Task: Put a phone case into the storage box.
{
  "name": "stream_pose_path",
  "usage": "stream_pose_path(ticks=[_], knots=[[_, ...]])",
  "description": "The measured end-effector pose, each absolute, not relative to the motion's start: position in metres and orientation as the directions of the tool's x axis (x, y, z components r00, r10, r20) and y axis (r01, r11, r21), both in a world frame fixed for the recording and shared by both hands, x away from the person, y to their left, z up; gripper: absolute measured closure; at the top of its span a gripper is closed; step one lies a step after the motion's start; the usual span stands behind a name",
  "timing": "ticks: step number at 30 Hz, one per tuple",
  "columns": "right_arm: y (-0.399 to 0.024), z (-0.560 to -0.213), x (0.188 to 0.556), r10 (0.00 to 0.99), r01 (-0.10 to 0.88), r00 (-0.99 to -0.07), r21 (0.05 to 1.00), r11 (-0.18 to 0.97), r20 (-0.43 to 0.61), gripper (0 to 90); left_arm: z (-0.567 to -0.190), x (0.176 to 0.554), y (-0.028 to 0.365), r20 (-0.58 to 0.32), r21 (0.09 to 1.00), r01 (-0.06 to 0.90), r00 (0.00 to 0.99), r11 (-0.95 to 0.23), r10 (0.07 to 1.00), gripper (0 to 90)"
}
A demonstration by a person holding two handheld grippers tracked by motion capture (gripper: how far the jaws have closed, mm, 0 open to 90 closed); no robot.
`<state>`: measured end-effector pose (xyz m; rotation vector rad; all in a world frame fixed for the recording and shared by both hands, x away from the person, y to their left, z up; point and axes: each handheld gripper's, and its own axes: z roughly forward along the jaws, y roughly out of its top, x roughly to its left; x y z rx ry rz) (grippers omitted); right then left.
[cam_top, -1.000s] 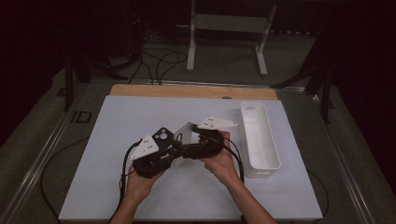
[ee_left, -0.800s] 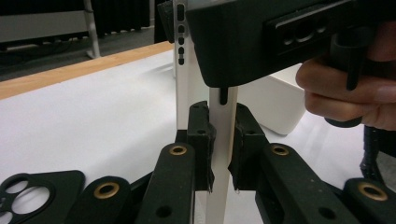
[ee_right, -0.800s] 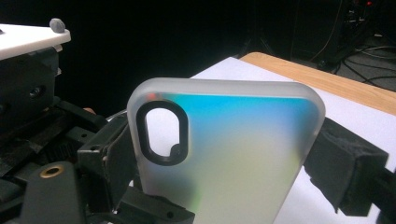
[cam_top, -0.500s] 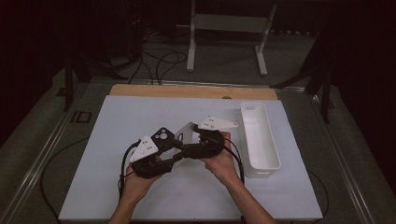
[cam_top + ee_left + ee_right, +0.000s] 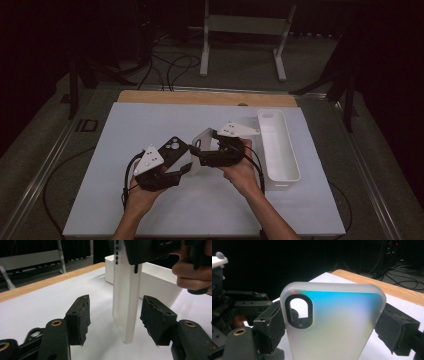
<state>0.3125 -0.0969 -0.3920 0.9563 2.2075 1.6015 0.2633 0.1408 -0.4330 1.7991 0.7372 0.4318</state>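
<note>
Looks like the case is already off: right gripper (image 5: 200,156) clamps the frosted phone case (image 5: 332,325), the black phone (image 5: 172,150) lies on the white mat (image 5: 125,125). Left gripper (image 5: 115,317) has just been opening, its jaws straddling the case without touching. Remaining: probably the white bin (image 5: 280,150).

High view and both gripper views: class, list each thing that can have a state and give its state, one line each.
Left gripper: open, jaws just been opening, either side of the case without touching it.
Right gripper: shut on the case.
Case: held upright above the table, no phone in it.
Phone: out of the case, camera side up.
Tray: upright, looks empty.
</note>
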Motion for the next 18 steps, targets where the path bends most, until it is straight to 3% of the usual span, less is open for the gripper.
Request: stream_pose_path(ticks=[10, 18], knots=[[-0.104, -0.39, 0.315, 0.646, 0.362, -0.745, 0.914, 0.181, 0.167, 16.7, -0.429, 0.265, 0.155, -0.061, 0.942, 0.283, 0.673, -0.18, 0.737, 16.6], [-0.108, -0.389, 0.317, 0.656, 0.358, -0.738, 0.915, 0.186, 0.156, 16.7, -0.426, 0.265, 0.163, -0.067, 0.944, 0.289, 0.64, -0.159, 0.766, 6.7]])
